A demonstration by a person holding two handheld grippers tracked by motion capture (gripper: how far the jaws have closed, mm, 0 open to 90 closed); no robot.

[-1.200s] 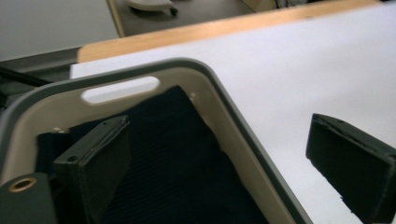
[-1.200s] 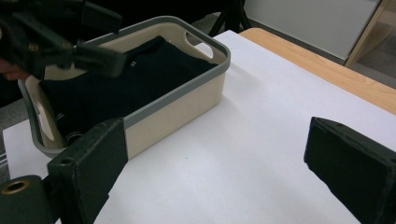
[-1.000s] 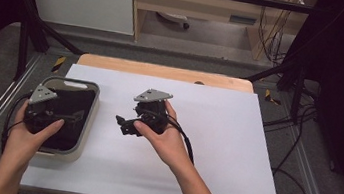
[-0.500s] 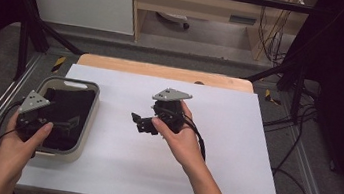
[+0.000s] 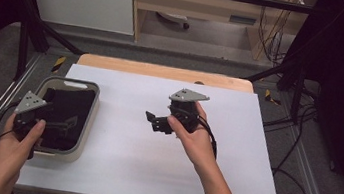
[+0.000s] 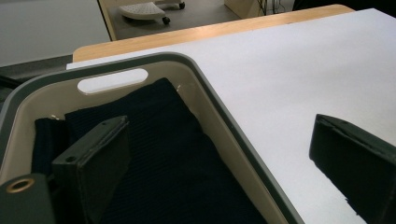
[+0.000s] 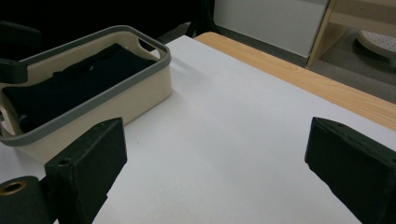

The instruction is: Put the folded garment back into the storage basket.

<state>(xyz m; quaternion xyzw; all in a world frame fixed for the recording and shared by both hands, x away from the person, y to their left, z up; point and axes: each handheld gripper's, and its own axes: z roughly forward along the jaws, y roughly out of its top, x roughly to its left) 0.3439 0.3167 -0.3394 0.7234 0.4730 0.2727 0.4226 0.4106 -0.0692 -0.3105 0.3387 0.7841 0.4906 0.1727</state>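
Left gripper [image 5: 57, 127] hung over the basket's [image 5: 86, 131] near-left rim, jaws apart, dark folded cloth [image 6: 159, 154] inside. Right gripper [image 5: 155, 122] hovered mid-table [image 5: 253, 153], jaws wide, bare white surface all around.

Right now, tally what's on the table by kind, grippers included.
Grippers: 2 (left gripper, right gripper), both open, holding nothing
Baskets: 1 (beige basket, grey rim)
Dark folded cloth: 1 (black garment inside the basket)
Total: 4
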